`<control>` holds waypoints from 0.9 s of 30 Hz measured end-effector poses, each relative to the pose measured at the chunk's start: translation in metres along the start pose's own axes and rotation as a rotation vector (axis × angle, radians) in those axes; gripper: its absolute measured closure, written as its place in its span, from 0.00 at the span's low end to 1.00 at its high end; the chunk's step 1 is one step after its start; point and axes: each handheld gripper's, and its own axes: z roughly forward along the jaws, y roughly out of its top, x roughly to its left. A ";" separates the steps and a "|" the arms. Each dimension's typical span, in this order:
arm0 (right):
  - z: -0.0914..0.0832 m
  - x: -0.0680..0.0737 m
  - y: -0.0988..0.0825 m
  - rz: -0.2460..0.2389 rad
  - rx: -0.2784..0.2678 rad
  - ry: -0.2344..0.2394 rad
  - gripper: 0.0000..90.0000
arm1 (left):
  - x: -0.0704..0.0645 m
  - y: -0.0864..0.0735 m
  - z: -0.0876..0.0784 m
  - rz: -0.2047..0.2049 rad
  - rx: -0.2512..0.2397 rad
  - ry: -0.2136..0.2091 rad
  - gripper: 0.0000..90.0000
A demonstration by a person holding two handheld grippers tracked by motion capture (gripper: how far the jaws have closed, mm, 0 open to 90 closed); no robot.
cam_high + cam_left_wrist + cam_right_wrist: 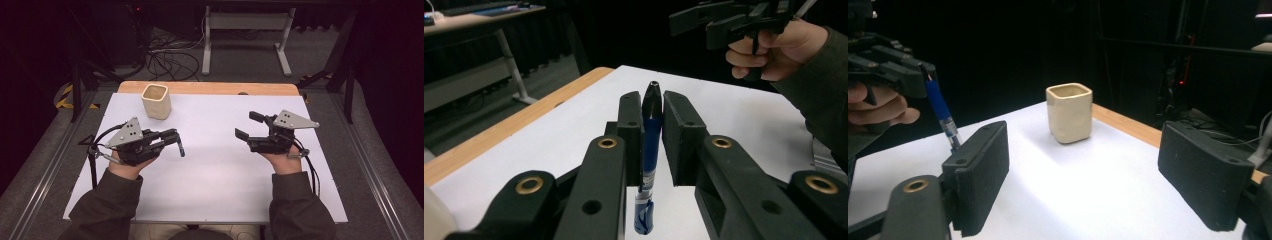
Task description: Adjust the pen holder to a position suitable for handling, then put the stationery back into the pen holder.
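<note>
A: In the high view, a blue pen is held clamped in the left gripper, hanging down from its jaw tips clear of the white surface. A cream cup is seen ahead of that gripper, well apart from it. What can be judged risky here?

B: The pen is gripped near one end only, so a swing or a slip could be caused by any quick tilt. The right gripper is held with its jaws apart and nothing between them; a knock against the pen could be caused if it is brought across carelessly.

A: And in the left gripper view?

B: The pen is seen pinched between the two pads, its dark cap above them and the long barrel below. The hold looks narrow, so rotation within the pads is judged likely. The right gripper is seen beyond and above the jaw tips.

A: The right gripper view?

B: Its own jaws are seen standing wide, nothing held, and the cup is framed between them, farther off. The pen hangs at the left gripper, beyond the near pad. If a handover is attempted with the pen slanted, a missed or skewed grasp could result, and the cup could be tipped by a badly aimed drop.
</note>
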 end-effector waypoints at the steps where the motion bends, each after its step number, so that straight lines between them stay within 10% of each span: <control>1: 0.002 0.001 0.000 -0.006 0.004 0.006 0.24 | 0.000 0.000 0.000 0.001 0.003 0.002 0.88; 27: 0.043 0.041 -0.006 -0.052 0.043 0.126 0.25 | -0.007 0.004 -0.005 -0.025 -0.045 0.027 0.88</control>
